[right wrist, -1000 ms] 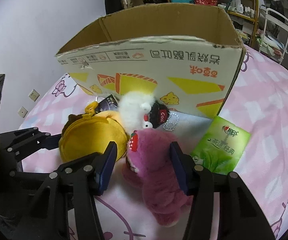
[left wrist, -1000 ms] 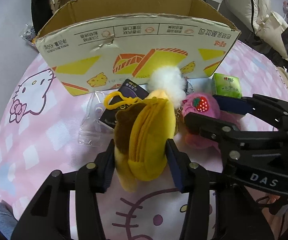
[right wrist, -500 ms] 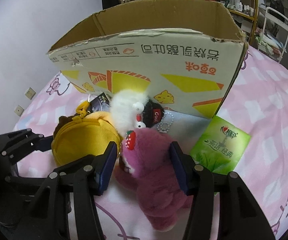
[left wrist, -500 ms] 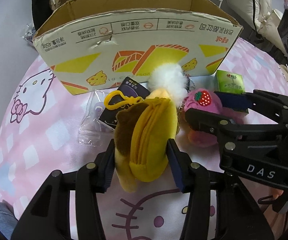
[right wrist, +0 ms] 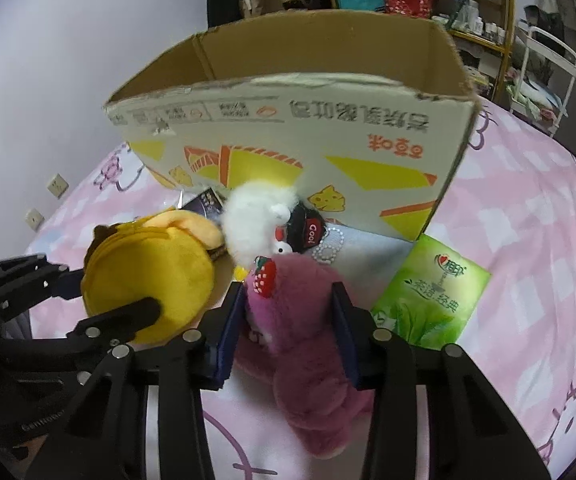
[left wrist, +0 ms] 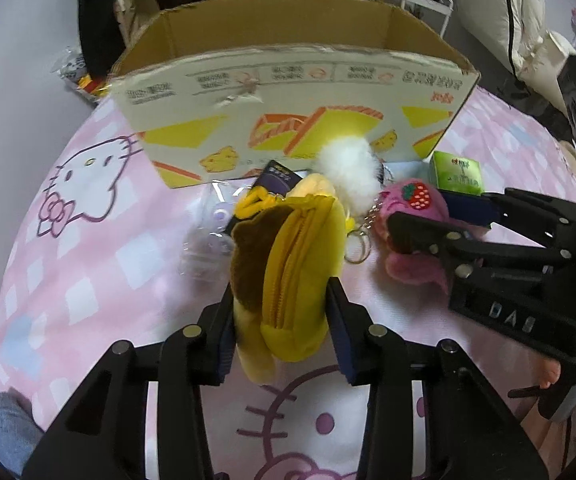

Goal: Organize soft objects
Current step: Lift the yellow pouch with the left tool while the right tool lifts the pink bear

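Observation:
My left gripper (left wrist: pixel 280 320) is shut on a yellow and brown plush zip pouch (left wrist: pixel 291 272), held off the pink bedsheet; the pouch also shows in the right wrist view (right wrist: pixel 148 276). My right gripper (right wrist: pixel 288 332) is shut on a pink plush bear (right wrist: pixel 299 340) with a strawberry patch; the bear also shows in the left wrist view (left wrist: pixel 411 220). A white fluffy plush (left wrist: pixel 347 172) with a keyring lies by the open cardboard box (left wrist: pixel 295 92), and it also shows in the right wrist view (right wrist: pixel 260 220). The box (right wrist: pixel 295 120) stands just behind the toys.
A green tissue pack (right wrist: pixel 431 292) lies right of the bear, by the box corner. A dark card packet (left wrist: pixel 280 180) and a clear plastic bag (left wrist: pixel 208 236) lie left of the pouch. Shelves and a white rack (right wrist: pixel 547 60) stand behind the bed.
Both grippers have risen with their toys and moved closer to the box. The pouch and the pink bear have lifted off the sheet.

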`<state>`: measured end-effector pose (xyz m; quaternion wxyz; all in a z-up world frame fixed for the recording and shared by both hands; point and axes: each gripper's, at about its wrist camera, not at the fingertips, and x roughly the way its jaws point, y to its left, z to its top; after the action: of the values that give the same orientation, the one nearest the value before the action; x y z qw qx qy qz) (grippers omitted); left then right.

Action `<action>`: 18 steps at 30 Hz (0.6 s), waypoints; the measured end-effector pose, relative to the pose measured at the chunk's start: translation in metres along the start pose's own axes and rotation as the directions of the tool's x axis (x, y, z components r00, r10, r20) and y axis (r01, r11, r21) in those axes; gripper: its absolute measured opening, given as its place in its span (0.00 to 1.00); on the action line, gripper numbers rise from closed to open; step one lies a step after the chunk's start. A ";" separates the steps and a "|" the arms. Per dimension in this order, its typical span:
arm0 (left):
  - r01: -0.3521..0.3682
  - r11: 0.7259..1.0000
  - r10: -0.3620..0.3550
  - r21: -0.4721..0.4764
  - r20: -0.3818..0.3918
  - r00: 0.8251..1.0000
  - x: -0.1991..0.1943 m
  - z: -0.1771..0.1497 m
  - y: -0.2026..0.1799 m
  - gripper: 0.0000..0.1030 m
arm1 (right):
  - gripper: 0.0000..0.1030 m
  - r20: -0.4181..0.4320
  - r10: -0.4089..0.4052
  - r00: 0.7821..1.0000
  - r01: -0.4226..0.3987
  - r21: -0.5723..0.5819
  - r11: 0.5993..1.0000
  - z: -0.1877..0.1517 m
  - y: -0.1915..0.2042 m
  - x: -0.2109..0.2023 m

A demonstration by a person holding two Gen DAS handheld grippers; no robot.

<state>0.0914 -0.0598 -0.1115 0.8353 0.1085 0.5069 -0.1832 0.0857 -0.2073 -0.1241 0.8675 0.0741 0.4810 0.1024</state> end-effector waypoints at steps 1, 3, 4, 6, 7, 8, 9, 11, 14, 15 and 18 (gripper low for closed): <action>-0.003 1.000 0.003 -0.003 0.011 1.000 -0.003 -0.001 0.001 0.39 | 0.44 0.013 0.001 1.000 -0.001 0.004 1.000 0.000 -0.001 -0.003; -0.016 1.000 0.016 -0.005 0.039 0.999 -0.012 -0.002 0.002 0.39 | 0.43 0.061 -0.007 0.998 0.007 0.001 1.000 0.001 -0.001 -0.013; -0.024 1.000 0.024 -0.006 0.051 0.998 -0.015 -0.002 0.002 0.39 | 0.43 0.096 -0.014 0.995 0.015 -0.007 1.000 0.002 0.000 -0.020; -0.052 0.999 0.052 -0.011 0.084 0.995 -0.024 -0.003 0.001 0.39 | 0.42 0.158 -0.016 0.987 0.018 -0.012 1.000 0.003 0.002 -0.036; -0.061 0.998 0.062 -0.012 0.097 0.993 -0.028 -0.004 0.001 0.39 | 0.42 0.181 -0.016 0.983 0.018 -0.009 1.000 0.003 0.002 -0.042; -0.069 0.998 0.070 -0.013 0.113 0.991 -0.033 -0.005 0.002 0.39 | 0.42 0.205 -0.013 0.979 0.015 -0.006 1.000 0.003 0.003 -0.049; -0.078 0.997 0.080 -0.016 0.139 0.987 -0.041 -0.007 0.002 0.39 | 0.42 0.232 -0.008 0.973 0.010 -0.007 1.000 0.003 0.003 -0.057; -0.093 0.995 0.096 -0.021 0.180 0.979 -0.053 -0.009 0.002 0.39 | 0.42 0.290 -0.014 0.957 0.017 -0.007 1.000 0.001 0.005 -0.074; -0.106 0.994 0.109 -0.026 0.251 0.962 -0.071 -0.013 0.002 0.39 | 0.42 0.371 -0.011 0.929 0.014 -0.006 1.000 -0.001 0.007 -0.094; -0.102 0.994 0.107 -0.032 0.282 0.953 -0.079 -0.014 0.002 0.39 | 0.42 0.414 -0.023 0.910 0.027 -0.005 1.000 -0.002 0.007 -0.103; -0.113 0.992 0.122 -0.046 0.373 0.920 -0.099 -0.016 0.003 0.39 | 0.42 0.482 -0.017 0.876 0.028 -0.014 1.000 0.000 0.014 -0.119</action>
<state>0.0379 -0.0315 -0.0308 0.9274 0.0917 0.3328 -0.1440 0.0229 -0.2231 -0.0231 0.9618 0.0827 0.2499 0.0756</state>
